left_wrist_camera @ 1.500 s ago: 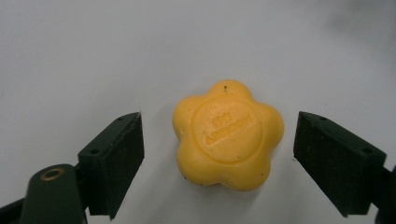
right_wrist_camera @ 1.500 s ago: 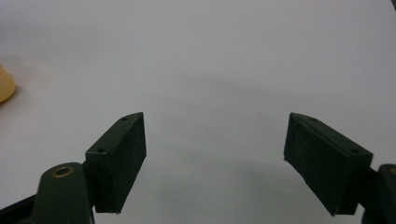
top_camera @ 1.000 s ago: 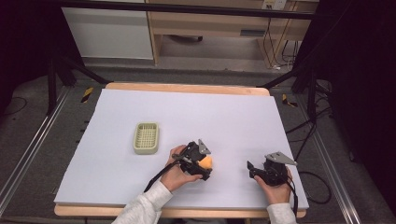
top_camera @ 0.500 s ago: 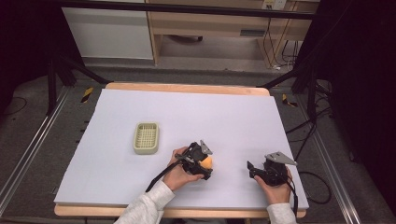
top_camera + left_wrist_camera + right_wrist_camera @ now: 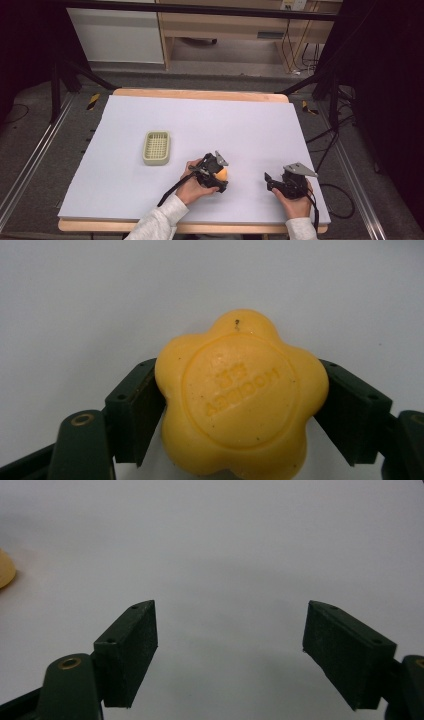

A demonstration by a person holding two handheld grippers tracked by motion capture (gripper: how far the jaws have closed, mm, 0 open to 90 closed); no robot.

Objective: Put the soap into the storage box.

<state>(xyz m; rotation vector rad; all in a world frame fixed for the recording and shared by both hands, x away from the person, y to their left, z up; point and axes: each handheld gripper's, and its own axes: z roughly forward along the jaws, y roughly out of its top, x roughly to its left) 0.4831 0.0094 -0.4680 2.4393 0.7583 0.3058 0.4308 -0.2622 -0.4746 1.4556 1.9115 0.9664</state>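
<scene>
A pale green basket sits on the white surface, left of centre, well apart from both grippers. To its right, near the front edge, the left hand holds the left gripper low over the surface. Its fingers are clamped on a yellow soap, one finger pressed against each side. In the left gripper view the soap is a flower-shaped bar with rounded lobes, a raised round face in the middle carrying embossed lettering that reads upside down, and a small dark speck on its top lobe. The white surface lies behind it. From above, the soap shows as an orange-yellow patch at the tip of the gripper.

Farther right, also near the front edge, the right hand holds the right gripper, which points left toward the soap, with a clear gap of bare surface between them. Its fingers stand wide apart with only white surface between them. A sliver of the soap shows at the left edge of the right gripper view.
</scene>
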